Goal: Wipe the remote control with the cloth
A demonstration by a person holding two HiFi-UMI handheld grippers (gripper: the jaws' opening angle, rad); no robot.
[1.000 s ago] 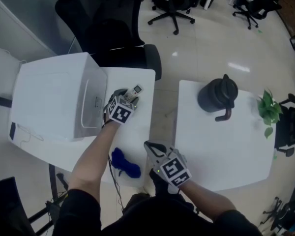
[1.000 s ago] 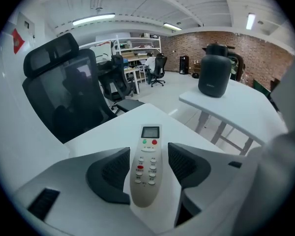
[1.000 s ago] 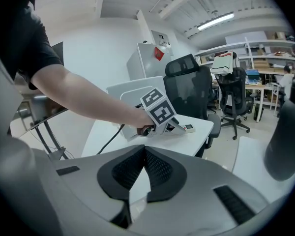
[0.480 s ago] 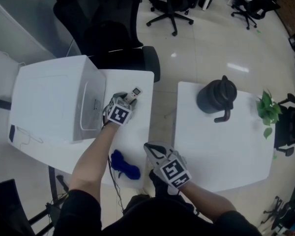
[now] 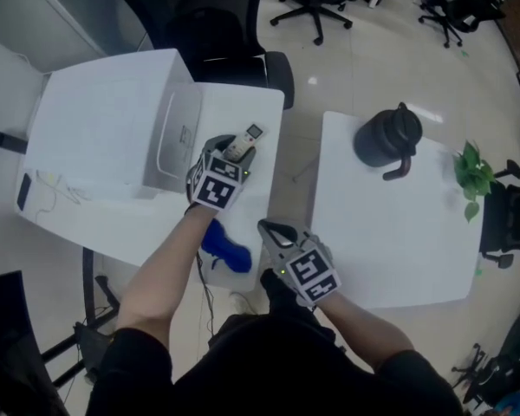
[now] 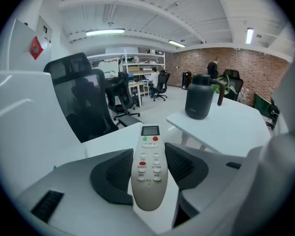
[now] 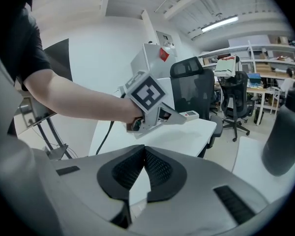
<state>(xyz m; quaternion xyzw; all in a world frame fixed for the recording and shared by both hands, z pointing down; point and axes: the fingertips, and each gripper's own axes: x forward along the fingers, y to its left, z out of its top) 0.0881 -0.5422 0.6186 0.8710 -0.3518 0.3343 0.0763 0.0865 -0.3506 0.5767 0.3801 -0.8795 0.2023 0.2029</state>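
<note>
The pale grey remote control (image 5: 243,145) with red and green buttons sits lengthwise between the left gripper's pads (image 6: 179,165), lifted off the white table (image 5: 266,118). My left gripper (image 5: 235,152) has just been closing and is now shut on the remote (image 6: 148,151). In the right gripper view the remote's tip (image 7: 190,115) sticks out past the left gripper (image 7: 173,117). The blue cloth (image 5: 224,244) lies crumpled near that table's front edge, under my left forearm. My right gripper (image 5: 274,230) hovers beside the cloth, shut and empty (image 7: 143,167).
A large white box (image 5: 104,133) fills the left table's left side. On the right table (image 5: 399,241) stands a black jug (image 5: 388,142), with a green plant (image 5: 474,183) at its far edge. A black office chair (image 5: 230,46) stands behind the left table.
The left gripper has closed on the remote and raised it off the table. The right gripper has shifted slightly near the cloth.
</note>
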